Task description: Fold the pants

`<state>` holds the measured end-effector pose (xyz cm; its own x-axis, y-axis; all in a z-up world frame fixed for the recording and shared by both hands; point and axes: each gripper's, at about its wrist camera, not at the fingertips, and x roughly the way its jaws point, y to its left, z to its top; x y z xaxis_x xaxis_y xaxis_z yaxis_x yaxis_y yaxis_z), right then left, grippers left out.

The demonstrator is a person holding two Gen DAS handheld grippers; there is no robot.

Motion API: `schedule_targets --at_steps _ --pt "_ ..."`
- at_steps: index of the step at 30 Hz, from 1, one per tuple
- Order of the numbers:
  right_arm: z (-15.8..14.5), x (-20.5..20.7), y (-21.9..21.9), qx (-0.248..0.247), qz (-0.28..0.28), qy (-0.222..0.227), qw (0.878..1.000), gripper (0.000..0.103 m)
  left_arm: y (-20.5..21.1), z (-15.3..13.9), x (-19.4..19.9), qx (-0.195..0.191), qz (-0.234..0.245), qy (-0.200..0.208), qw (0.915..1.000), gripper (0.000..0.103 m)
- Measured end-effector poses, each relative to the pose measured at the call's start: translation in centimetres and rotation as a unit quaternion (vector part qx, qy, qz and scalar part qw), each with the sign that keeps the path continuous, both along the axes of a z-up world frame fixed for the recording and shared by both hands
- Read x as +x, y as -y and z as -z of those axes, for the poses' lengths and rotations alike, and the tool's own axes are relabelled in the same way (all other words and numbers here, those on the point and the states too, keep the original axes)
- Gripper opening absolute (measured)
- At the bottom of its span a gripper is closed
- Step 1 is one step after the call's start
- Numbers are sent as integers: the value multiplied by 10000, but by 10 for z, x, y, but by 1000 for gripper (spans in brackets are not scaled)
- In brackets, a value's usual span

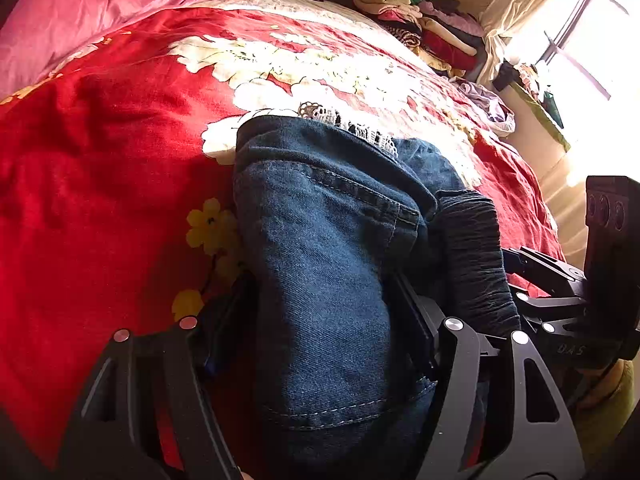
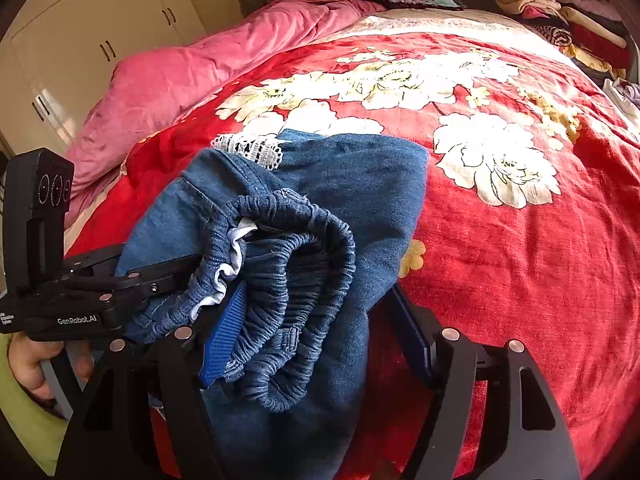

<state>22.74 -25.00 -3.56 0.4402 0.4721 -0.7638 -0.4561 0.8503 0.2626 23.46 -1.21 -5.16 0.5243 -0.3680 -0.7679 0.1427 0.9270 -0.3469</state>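
Blue denim pants (image 1: 320,248) with an elastic waistband (image 2: 288,280) and white lace trim (image 2: 256,148) lie bunched in a folded bundle on the red flowered bedspread (image 1: 100,160). My left gripper (image 1: 320,320) is shut on the denim, its fingers either side of the bundle. My right gripper (image 2: 316,320) is shut on the waistband end of the pants (image 2: 352,200). The right gripper shows at the right of the left wrist view (image 1: 560,304); the left gripper shows at the left of the right wrist view (image 2: 120,284), gripping the pants beside the waistband.
A pink quilt (image 2: 192,72) lies bunched along the far left of the bed. A stack of folded clothes (image 1: 428,20) stands at the far corner by the window. White wardrobe doors (image 2: 80,32) are behind the bed. The bedspread (image 2: 520,260) stretches to the right.
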Motion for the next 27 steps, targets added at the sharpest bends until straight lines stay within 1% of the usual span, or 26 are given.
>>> schedule_targets --at_steps 5,6,7,8,11,12,14,16,17,18,22,27 --pt "-11 -10 3 -22 79 192 9998 68 -2 -2 -2 -26 -60 25 10000 63" --pt "-14 -12 4 -60 109 228 9997 68 -2 -5 -4 6 -98 48 9999 67" --pt "-17 -15 7 -47 130 266 9996 72 -3 -7 -6 57 -147 65 9999 70" --pt "-21 -18 10 -18 165 318 9994 79 -4 -9 -8 73 -184 73 9998 71" --pt "-34 -29 21 114 241 494 9984 81 -6 -20 -18 35 -240 182 9995 76" --pt "-39 -33 24 157 259 551 9980 85 -7 -25 -22 34 -257 239 9994 79" --pt "-50 -42 28 211 287 719 9968 89 -10 -37 -32 15 -287 370 9989 83" --pt "-61 -53 31 238 271 896 9953 89 -11 -49 -41 37 -335 503 9982 91" --pt "-66 -58 31 225 268 987 9945 95 -11 -54 -46 64 -359 571 9977 92" --pt "-71 -63 31 206 288 1099 9933 97 -11 -60 -52 95 -395 647 9971 93" --pt "-88 -89 33 174 304 1458 9887 98 -13 -78 -75 192 -464 824 9953 93" --pt "-96 -116 36 167 394 1673 9850 98 -11 -85 -103 506 -471 955 9930 93"
